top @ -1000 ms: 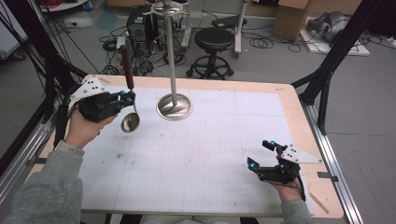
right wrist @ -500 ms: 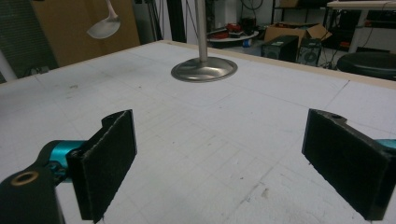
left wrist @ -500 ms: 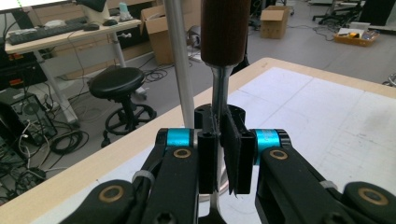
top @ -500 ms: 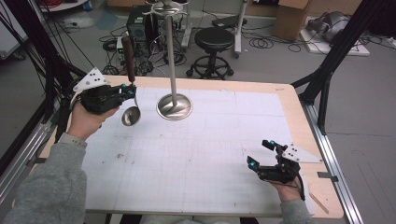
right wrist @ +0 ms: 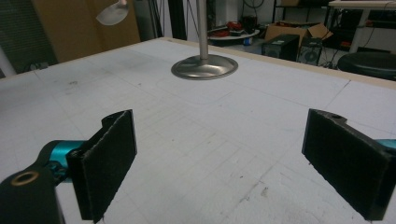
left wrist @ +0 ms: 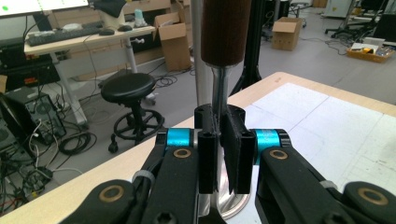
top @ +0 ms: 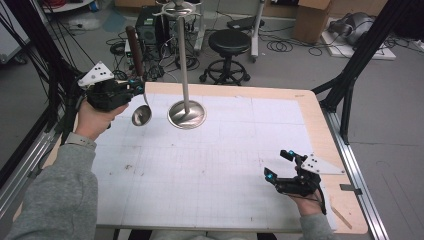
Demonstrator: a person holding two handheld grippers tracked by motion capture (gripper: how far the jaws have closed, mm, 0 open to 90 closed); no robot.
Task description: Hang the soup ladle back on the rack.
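Note:
A metal ladle (top: 141,115) with a dark wooden handle (top: 133,45) hangs upright, bowl down, above the table's far left. My left gripper (top: 139,89) is shut on its steel shaft (left wrist: 219,91), just below the brown handle (left wrist: 225,30). To its right stands a metal stand with a round base (top: 186,114) and a tall pole (top: 183,60). My right gripper (top: 278,165) rests near the front right of the table with its jaws wide apart and nothing between them; its pads (right wrist: 109,158) frame the stand's base (right wrist: 204,67) farther off.
The white gridded mat (top: 215,165) covers the wooden table (top: 320,125). Behind the table's far edge are a black stool (top: 228,45), cables and boxes on the floor. A black frame post (top: 350,70) rises at the right.
My left hand has carried the ladle up and toward the far edge of the table. The right gripper has stayed in place.

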